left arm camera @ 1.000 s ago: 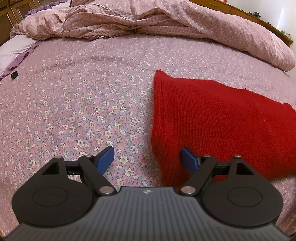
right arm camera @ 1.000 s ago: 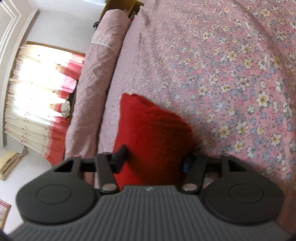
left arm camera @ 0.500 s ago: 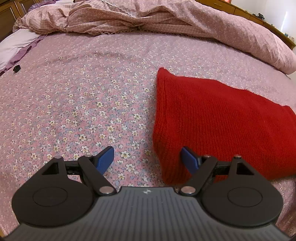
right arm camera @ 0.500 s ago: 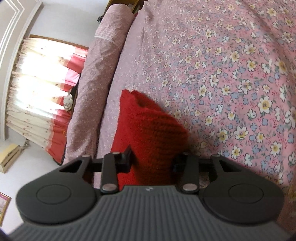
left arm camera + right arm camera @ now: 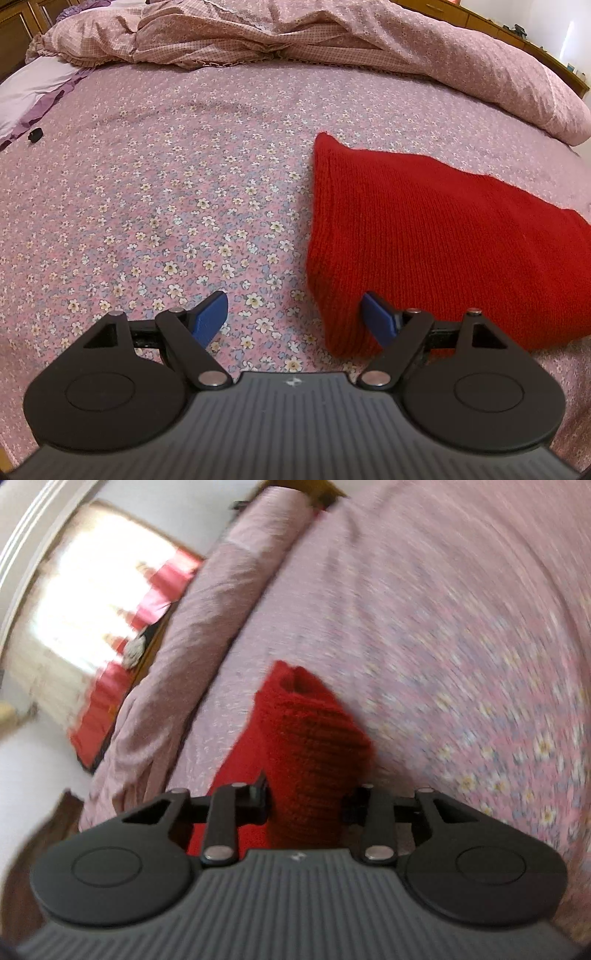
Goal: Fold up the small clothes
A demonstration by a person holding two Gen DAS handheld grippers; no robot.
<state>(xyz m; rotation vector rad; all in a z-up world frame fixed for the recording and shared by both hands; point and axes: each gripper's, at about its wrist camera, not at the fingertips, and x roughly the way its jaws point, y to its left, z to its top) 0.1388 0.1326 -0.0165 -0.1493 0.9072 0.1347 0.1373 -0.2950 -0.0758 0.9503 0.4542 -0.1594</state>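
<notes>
Left wrist view: left hand-held gripper (image 5: 295, 317) gapes wide, empty; red knit (image 5: 424, 243) stretches rightward, right hand-held gripper (image 5: 304, 799) pinching it.

The right wrist view is smeared by motion blur, so the flowers on the bedspread (image 5: 461, 635) cannot be made out. The right gripper (image 5: 304, 799) hides the near end of the red knit (image 5: 314, 746). In the left wrist view, that knit runs off the right edge.
</notes>
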